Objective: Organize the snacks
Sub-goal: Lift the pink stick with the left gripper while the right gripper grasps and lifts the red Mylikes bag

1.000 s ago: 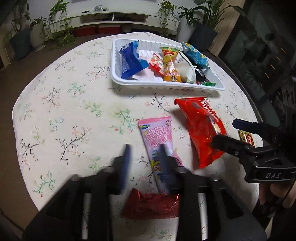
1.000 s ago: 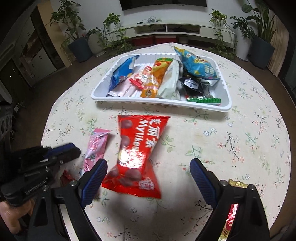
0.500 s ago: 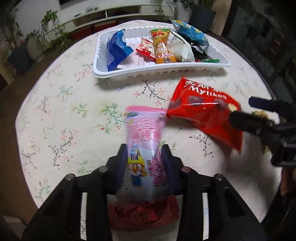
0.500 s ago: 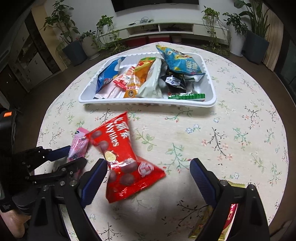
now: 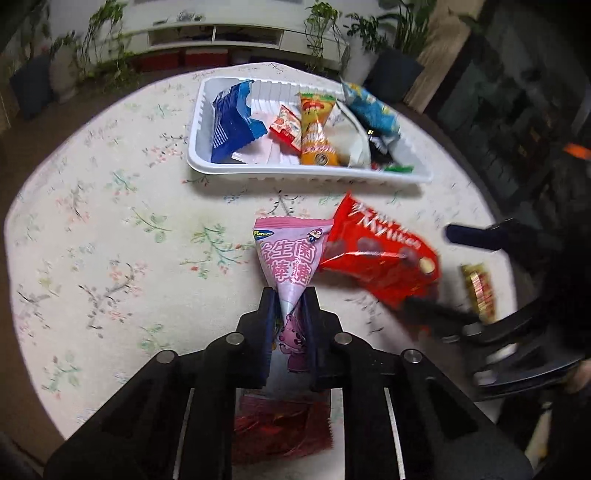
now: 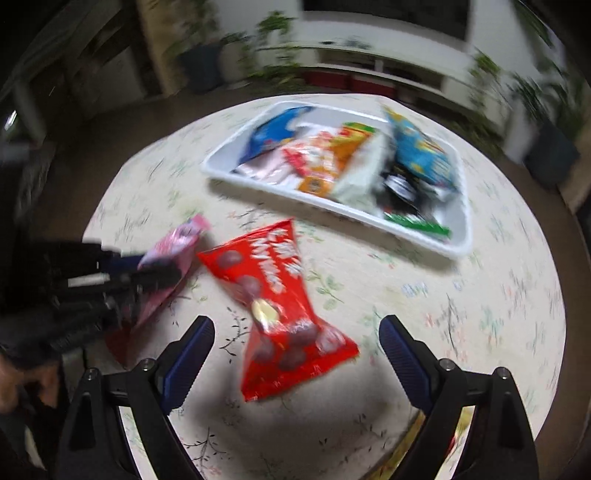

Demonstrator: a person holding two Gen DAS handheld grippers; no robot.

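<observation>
**Pink packet pinched, red bag lying between wide fingers**

The left gripper (image 5: 288,306) has just closed and now clamps the narrow lower end of a pink candy packet (image 5: 291,258), whose wide printed top fans out ahead of the fingers. Below it, between the gripper's arms, lies a crinkled dark red wrapper (image 5: 280,424), partly covered by the black frame. The right gripper (image 6: 295,339) stands with its blue-padded fingers (image 6: 192,350) far apart, and a red chocolate bag (image 6: 280,306) lies on the table between and ahead of them, untouched by either pad.

The table (image 5: 110,221) is round and covered with a pale cloth printed with small flowers and twigs. Toward its far side sits a white tray (image 5: 310,173) holding a blue bag, an orange packet, a small red-and-white one, a light blue bag and other snacks leaning on each other. A gold-and-red wrapped bar (image 5: 480,291) lies near the table's edge on the right in the left wrist view.

Beyond the table stand a low white shelf unit (image 5: 221,33) and several potted plants (image 5: 325,22) along the wall.

The right wrist view is smeared by motion, so print on the packets there is hard to read; the left gripper shows in it only as a dark blur at the left edge.
</observation>
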